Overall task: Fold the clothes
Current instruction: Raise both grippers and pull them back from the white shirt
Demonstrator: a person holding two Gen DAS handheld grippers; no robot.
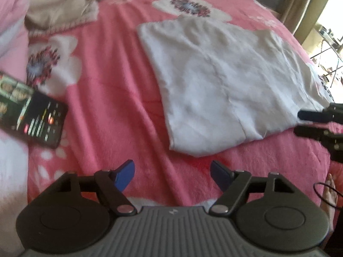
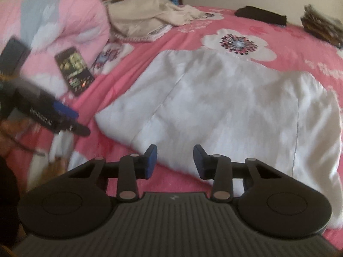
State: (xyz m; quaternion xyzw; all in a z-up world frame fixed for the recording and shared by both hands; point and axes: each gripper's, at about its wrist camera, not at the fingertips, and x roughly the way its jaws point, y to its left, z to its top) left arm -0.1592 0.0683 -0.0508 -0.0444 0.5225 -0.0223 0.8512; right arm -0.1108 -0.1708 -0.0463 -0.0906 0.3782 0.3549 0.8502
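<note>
**Inventory: bed surface, one garment part-folded**

1. Pink floral blanket [image 1: 111, 98]. The whole bed is covered by it; white flowers are printed at intervals. All other items are borne on it.

2. White garment [image 2: 225, 107]. It is laid flat at the centre of the blanket and appears already folded into a rough rectangle, with a stitched seam running lengthwise and shallow wrinkles across the top. In the left wrist view it lies from 12 to 3 o'clock of the left gripper. It is judged light, soft and limp: sagging is expected wherever it is unsupported, and layers may slip apart. It would best be taken at the two near corners or along the near edge, all layers pinched together.

3. Beige garment [image 2: 141, 21]. It is heaped, unfolded, at 10 o'clock of the white garment, against a pink pillow [image 2: 70, 25].

4. Left gripper [image 1: 172, 176]. Its jaws are spread wide over bare blanket; nothing is held.

5. Right gripper [image 2: 174, 161]. Its jaws are parted more narrowly above the garment's near edge; no cloth is seen pinched between the pads.

6. Phone [image 1: 32, 111]. It is lying screen lit, at 9 o'clock of the white garment.

7. Dark folded item [image 2: 261, 17], at 1 o'clock, near the far edge.
</note>
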